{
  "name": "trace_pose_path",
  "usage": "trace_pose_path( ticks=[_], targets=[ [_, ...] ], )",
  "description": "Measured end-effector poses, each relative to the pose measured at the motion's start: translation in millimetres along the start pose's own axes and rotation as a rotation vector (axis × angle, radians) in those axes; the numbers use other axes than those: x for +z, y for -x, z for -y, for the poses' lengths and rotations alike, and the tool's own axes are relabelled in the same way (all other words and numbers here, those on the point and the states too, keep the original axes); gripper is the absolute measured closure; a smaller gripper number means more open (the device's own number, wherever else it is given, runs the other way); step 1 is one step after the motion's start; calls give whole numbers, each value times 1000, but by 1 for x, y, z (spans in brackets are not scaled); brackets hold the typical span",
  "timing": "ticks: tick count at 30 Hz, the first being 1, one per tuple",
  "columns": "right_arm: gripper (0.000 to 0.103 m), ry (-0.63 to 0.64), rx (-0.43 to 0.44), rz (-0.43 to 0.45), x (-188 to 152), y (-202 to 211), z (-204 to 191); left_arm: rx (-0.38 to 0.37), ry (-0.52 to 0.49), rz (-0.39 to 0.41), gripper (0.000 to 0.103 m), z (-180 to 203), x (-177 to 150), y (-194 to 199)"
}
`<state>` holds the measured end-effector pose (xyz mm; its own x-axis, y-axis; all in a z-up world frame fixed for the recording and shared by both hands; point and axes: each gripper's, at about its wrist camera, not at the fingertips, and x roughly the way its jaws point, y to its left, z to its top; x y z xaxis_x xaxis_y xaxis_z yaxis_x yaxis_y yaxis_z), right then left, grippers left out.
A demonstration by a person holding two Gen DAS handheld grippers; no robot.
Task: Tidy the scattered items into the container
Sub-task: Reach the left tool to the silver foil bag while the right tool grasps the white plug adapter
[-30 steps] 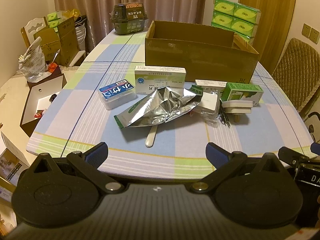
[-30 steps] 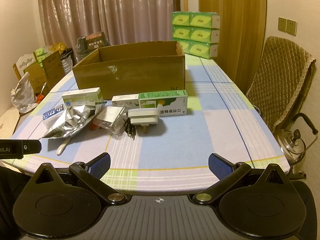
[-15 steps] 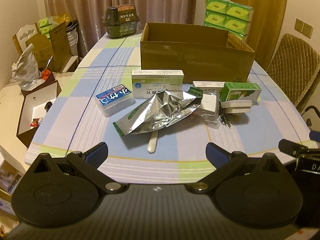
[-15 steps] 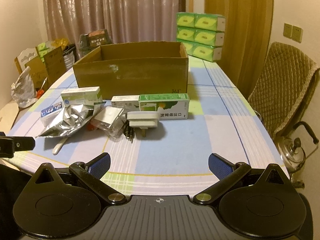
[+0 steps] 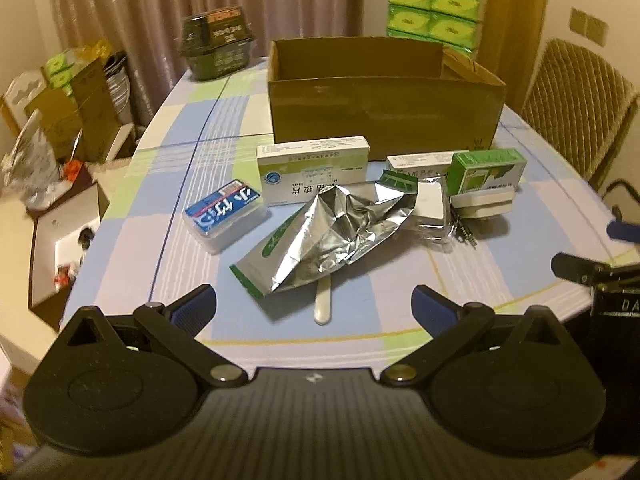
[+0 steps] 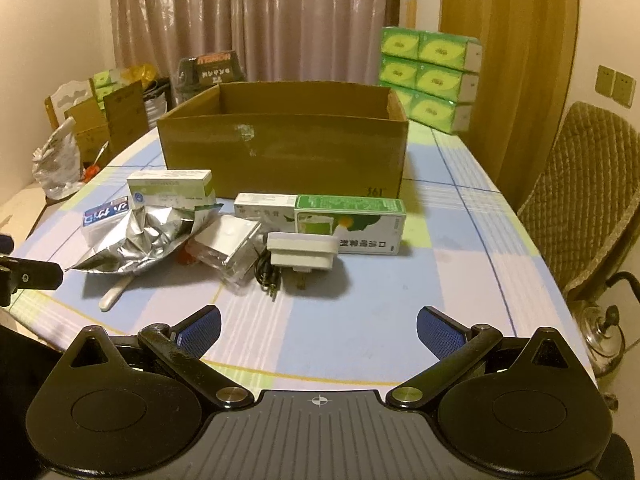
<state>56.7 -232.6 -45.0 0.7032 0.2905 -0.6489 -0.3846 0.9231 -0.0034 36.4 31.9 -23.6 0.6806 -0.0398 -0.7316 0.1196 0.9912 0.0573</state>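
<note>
The left gripper (image 5: 314, 310) hangs above the near table edge with its blue-padded fingers (image 5: 194, 308) spread wide and nothing between them; the right gripper (image 6: 318, 326) is likewise splayed and empty, its blue pads (image 6: 438, 332) over the checked tablecloth (image 6: 400, 276). Just ahead of the left one lies a pale flat stick (image 5: 323, 306), its far end tucked under a crumpled silver foil pouch (image 5: 332, 232) with a green edge. Left of the pouch sits a clear plastic case (image 5: 224, 212) whose blue label carries white Japanese characters. Behind the pouch stands a white and green medicine box (image 5: 314, 168) with a round blue logo and Chinese print too blurred to read. To the right are a clear packet (image 6: 228, 242) holding something white, a small black cable (image 6: 268, 274), a white plug adapter (image 6: 302, 250), a long white carton (image 6: 264, 204) and a green carton (image 6: 350, 222) with upside-down Chinese lettering. Behind the whole cluster stands the open cardboard box (image 6: 284, 152), a number reading "361" at its lower right corner; its inside floor is hidden. Beyond it are stacked green tissue packs (image 6: 430, 76) and a dark tub (image 5: 218, 42) with upside-down lettering.
</note>
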Motion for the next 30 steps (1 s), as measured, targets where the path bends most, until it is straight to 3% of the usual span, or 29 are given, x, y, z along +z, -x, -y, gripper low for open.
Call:
trace_pose_path(
  ticks=[6,12,17,25,30],
  targets=[
    [2,17,37,-34,6,-17,-2,-18,-139,-3,1,-3,10,-19],
    [2,56,61,-66,18,-38,-5,-59,-391,-70,1,3,24,-49],
    [2,48,53,-73,26,-61,-4,-102,-537,-110,1,7,37,-72],
    [2,37,20,-72,39,-90,-4,-157,-627,-151,1,11,51,-101],
    [2,23,22,-75,46,-102,-2,-200,-664,-164,8,16,58,-114]
  ],
)
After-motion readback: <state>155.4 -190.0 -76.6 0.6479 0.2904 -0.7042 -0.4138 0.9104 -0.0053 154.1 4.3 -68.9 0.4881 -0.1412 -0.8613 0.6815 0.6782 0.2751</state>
